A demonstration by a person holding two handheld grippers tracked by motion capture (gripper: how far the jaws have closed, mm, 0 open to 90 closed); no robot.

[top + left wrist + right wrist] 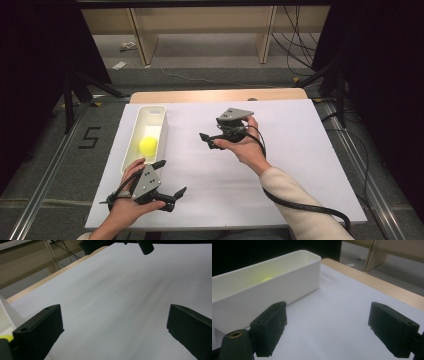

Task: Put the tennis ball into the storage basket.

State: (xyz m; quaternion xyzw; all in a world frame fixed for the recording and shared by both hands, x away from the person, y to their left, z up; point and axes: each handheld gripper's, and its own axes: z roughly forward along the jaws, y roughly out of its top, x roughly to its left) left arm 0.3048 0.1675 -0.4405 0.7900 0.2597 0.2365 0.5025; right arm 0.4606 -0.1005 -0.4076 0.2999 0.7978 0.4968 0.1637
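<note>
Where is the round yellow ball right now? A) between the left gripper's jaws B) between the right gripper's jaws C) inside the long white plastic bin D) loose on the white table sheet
C: the round yellow ball lies inside the long white plastic bin, and both the left gripper and the right gripper have open jaws with nothing between them.

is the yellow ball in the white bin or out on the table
In. The round yellow ball lies on the floor of the long white plastic bin, within its walls; both grippers are apart from it, empty.
</note>
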